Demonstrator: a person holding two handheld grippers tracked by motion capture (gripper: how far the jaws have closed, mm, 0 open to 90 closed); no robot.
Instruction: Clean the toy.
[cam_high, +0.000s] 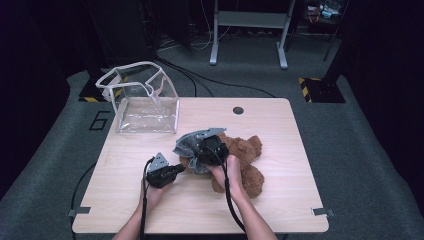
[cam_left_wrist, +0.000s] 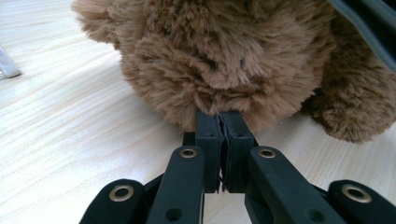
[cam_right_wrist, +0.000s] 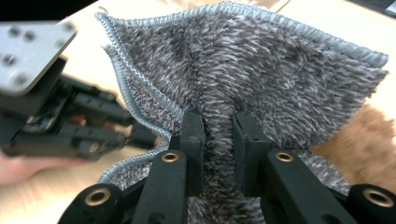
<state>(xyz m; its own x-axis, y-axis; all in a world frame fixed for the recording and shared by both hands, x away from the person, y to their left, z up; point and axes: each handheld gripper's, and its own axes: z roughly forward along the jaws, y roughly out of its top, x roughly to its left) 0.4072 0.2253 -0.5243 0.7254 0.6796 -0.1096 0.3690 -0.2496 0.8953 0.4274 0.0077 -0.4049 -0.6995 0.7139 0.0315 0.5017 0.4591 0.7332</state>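
Observation:
A brown teddy bear (cam_high: 247, 155) lies in the middle of the wooden table (cam_high: 150, 210). My left gripper (cam_high: 181, 169) comes at it from the left, and its jaws are shut on a tuft of the bear's fur (cam_left_wrist: 224, 56), tips (cam_left_wrist: 219, 123) buried in the pile. My right gripper (cam_high: 202, 150) is shut on a fluffy grey cloth (cam_high: 190, 142) with a stitched edge, held up over the bear's left part. The cloth (cam_right_wrist: 261, 65) fans out above the closed pads (cam_right_wrist: 218, 121). Behind the cloth are the left gripper (cam_right_wrist: 144, 135) and a patch of the bear (cam_right_wrist: 369, 135).
A clear plastic bag (cam_high: 145, 100) with white trim stands open at the table's back left corner. A small round hole (cam_high: 238, 110) sits near the back edge. Cables trail from both grippers toward the front edge. A metal stand is on the floor beyond.

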